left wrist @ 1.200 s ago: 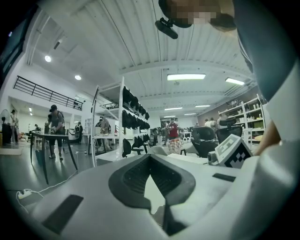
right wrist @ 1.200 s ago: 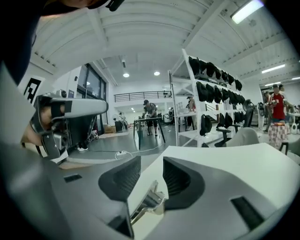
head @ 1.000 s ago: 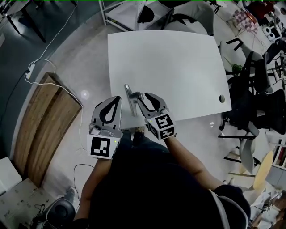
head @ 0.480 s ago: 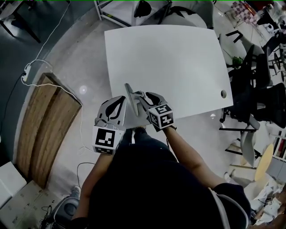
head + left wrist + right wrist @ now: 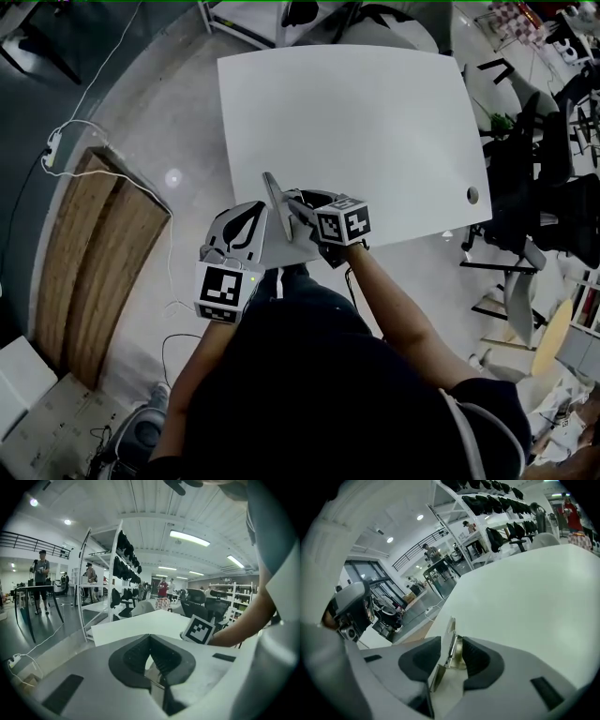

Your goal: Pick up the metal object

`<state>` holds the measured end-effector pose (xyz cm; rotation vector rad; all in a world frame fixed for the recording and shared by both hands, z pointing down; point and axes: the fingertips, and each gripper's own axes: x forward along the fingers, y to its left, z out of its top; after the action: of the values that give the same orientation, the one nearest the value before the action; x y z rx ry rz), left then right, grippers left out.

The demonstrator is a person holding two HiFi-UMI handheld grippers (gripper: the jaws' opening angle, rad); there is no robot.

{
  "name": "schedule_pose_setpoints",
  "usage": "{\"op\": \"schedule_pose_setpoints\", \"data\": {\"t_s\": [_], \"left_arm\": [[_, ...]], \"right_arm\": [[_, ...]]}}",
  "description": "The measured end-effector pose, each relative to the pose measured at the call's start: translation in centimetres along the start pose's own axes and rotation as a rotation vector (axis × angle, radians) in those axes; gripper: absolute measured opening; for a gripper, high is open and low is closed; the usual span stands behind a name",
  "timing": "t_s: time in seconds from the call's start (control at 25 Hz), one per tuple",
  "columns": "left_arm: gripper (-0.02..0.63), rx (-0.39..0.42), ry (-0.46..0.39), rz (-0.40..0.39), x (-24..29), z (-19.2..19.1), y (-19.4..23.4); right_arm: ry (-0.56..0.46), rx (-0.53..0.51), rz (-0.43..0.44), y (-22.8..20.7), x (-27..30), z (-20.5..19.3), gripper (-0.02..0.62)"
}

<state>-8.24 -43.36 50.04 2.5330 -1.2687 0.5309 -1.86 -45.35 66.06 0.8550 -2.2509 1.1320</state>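
While the left gripper (image 5: 150,640) sits closed, the right gripper (image 5: 451,645) pinches the thin, shiny metal object (image 5: 450,628).

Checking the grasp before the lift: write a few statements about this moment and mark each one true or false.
1. The metal object stands between the jaws of the right gripper. True.
2. The left gripper holds the metal object. False: its jaws are together with nothing between them.
3. The metal object is at the far edge of the table. False: it is at the edge nearest the person.
4. The table is white, and the rest of its top is bare. True.
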Motion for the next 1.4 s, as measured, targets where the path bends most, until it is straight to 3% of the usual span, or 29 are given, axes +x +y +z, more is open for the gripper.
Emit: {"op": "schedule_pose_setpoints", "data": {"t_s": [0.12, 0.24, 0.4, 0.56, 0.92, 1.24, 1.4], "left_arm": [[0.023, 0.001, 0.010, 0.010, -0.3, 0.2, 0.3], [0.023, -0.010, 0.016, 0.008, -0.5, -0.1, 0.2], [0.023, -0.013, 0.020, 0.005, -1.0, -0.5, -0.1], [0.023, -0.004, 0.010, 0.001, -1.4, -0.2, -0.5], [0.023, -0.014, -0.074, 0.011, -2.5, 2.5, -1.0], [0.023, 0.041, -0.244, 0.082, -4.2, 9.0, -0.2], [0.023, 0.118, -0.361, 0.126, -5.7, 13.3, 0.0]], "right_arm": [[0.047, 0.036, 0.019, 0.1, 0.5, -0.3, 0.141], [0.069, 0.062, 0.050, 0.4, 0.9, -0.5, 0.085], [0.053, 0.115, 0.092, 1.3, 0.9, -0.1, 0.042], [0.005, 0.093, 0.067, 1.9, -0.1, 0.8, 0.037], [-0.268, 0.003, 0.027, 5.2, -7.0, 6.2, 0.035], [-0.604, -0.256, -0.130, 10.7, -16.6, 13.1, 0.035], [-0.749, -0.437, -0.231, 14.0, -21.4, 16.2, 0.035]]}}
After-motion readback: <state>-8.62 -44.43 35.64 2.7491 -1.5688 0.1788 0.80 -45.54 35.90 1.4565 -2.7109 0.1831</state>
